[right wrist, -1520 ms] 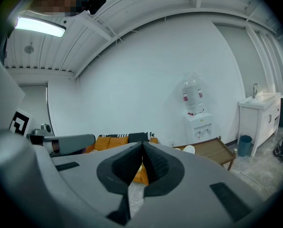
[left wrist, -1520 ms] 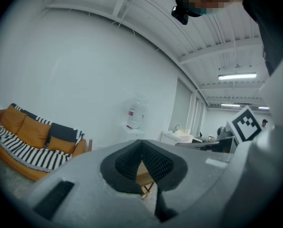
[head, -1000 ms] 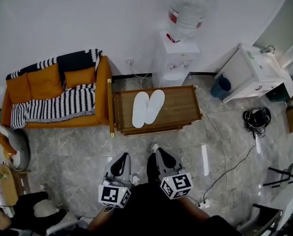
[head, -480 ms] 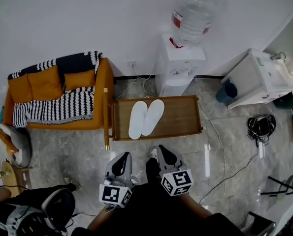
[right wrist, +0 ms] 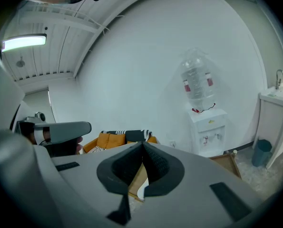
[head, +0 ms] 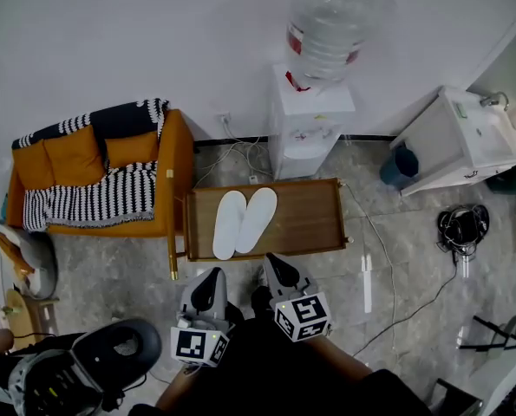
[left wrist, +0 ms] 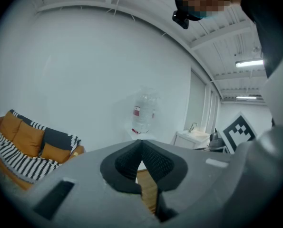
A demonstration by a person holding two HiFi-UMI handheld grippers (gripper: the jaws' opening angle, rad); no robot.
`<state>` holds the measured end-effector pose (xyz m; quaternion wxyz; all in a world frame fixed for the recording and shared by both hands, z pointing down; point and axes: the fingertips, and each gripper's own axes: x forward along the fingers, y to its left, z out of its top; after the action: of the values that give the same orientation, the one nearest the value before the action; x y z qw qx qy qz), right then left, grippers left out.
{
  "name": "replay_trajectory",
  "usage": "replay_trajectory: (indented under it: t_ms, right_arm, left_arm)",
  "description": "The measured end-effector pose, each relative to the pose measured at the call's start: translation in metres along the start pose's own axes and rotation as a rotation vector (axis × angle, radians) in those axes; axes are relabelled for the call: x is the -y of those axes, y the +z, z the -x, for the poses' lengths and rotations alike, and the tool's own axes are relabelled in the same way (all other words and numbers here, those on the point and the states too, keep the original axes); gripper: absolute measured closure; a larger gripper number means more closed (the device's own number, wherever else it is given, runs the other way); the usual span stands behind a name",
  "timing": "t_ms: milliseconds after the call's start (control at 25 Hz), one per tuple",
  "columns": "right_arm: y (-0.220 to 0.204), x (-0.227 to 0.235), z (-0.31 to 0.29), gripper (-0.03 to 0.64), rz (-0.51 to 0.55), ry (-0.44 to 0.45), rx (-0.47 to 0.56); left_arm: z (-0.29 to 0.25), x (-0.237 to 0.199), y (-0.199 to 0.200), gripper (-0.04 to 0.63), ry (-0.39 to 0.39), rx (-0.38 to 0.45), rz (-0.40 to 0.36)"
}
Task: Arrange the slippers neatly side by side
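Both grippers sit low, close to the body and aimed forward: left gripper (head: pixel 211 277) clenched on nothing, right gripper (head: pixel 271 265) clenched and empty too. The white slippers (head: pixel 244 222) lie side by side, touching, on the wooden table (head: pixel 310 219) just ahead

Slippers (head: pixel 244 222): matt white cloth, on a table (head: pixel 305 219) of smooth brown wood. Floor (head: pixel 110 276): glossy grey stone. My left tongs (left wrist: pixel 141 158) and right tongs (right wrist: pixel 142 161) are matt grey plastic with ribbed black pads (left wrist: pixel 155 163).
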<state>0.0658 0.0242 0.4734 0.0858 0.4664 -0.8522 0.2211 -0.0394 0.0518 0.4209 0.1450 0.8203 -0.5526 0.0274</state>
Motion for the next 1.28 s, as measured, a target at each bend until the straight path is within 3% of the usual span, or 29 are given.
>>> replay_trajectory:
  t_ms: [400, 800, 1280]
  right_arm:
    - [-0.012, 0.022, -0.035, 0.604, -0.019, 0.01, -0.054]
    - [-0.019, 0.035, -0.084, 0.604, -0.047, -0.059, -0.088]
    - [-0.045, 0.068, -0.129, 0.603, -0.054, -0.122, -0.166]
  left_arm:
    - [-0.024, -0.012, -0.002, 0.583, 0.033, 0.005, 0.002]
    - [-0.046, -0.047, -0.002, 0.583, -0.004, -0.004, 0.009]
    - [-0.068, -0.06, -0.005, 0.583, -0.009, -0.001, 0.043]
